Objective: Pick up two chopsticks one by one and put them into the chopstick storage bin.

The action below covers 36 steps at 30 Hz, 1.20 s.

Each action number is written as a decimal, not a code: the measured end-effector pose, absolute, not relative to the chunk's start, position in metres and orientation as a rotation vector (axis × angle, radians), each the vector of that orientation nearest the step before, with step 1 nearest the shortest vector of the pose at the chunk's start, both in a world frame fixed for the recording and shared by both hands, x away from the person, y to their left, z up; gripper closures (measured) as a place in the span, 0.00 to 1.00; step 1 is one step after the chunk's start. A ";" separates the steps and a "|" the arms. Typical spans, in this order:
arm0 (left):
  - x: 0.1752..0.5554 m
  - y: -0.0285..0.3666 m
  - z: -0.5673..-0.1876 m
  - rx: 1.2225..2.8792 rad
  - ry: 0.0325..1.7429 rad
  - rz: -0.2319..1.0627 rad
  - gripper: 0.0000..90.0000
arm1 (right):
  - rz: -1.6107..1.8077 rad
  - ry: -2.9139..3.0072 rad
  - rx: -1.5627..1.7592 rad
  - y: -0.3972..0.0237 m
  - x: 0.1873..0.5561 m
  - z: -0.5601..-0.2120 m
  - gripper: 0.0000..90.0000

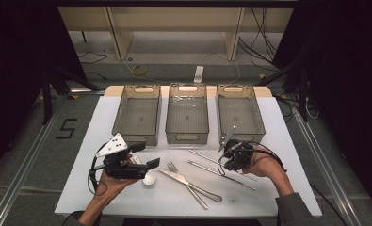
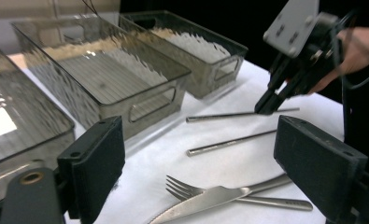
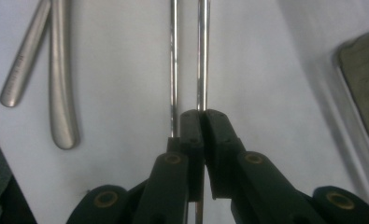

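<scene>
Two metal chopsticks lie side by side on the white table. My right gripper point(image 1: 226, 162) is shut on the far chopstick point(image 1: 205, 157); the near chopstick point(image 1: 212, 170) lies just beside it. In the right gripper view the gripper point(image 3: 202, 114) pinches one rod point(image 3: 202, 56), and the other rod point(image 3: 173, 60) passes left of the jaws. From the left gripper view, the right gripper point(image 2: 266, 105) touches down on the far chopstick point(image 2: 229, 115). My left gripper point(image 1: 145, 155) hangs open above the table's left side, holding nothing point(image 2: 198, 140).
A fork point(image 1: 173, 168) and a knife point(image 1: 186, 180) lie crossed in front of the chopsticks. A small white round piece point(image 1: 149, 178) sits under the left gripper. Three grey see-through bins point(image 1: 119, 113) point(image 1: 187, 137) point(image 1: 257, 113) stand in a row at the back.
</scene>
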<state>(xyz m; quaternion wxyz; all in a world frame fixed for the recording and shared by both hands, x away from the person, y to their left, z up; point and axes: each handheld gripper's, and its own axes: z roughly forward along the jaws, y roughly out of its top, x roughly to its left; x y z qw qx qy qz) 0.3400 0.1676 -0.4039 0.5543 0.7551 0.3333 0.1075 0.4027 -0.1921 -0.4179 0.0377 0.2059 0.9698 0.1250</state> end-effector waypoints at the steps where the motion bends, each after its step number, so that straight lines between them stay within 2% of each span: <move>1: 0.342 0.165 -0.404 1.799 0.784 0.251 0.18 | 0.398 2.973 0.634 -0.191 0.401 -0.415 0.96; 15: 0.365 0.121 -0.409 2.044 0.665 0.185 0.18 | 0.481 2.981 0.453 -0.166 0.378 -0.389 0.97; 29: 0.365 0.096 -0.409 2.290 0.505 0.123 0.18 | 0.458 3.007 0.324 -0.144 0.362 -0.387 0.96; 34: 0.363 0.087 -0.409 2.356 0.451 0.110 0.24 | 0.440 3.013 0.265 -0.138 0.359 -0.388 0.96; 36: 0.362 0.086 -0.409 2.366 0.424 0.093 0.30 | 0.434 3.014 0.255 -0.136 0.357 -0.387 0.96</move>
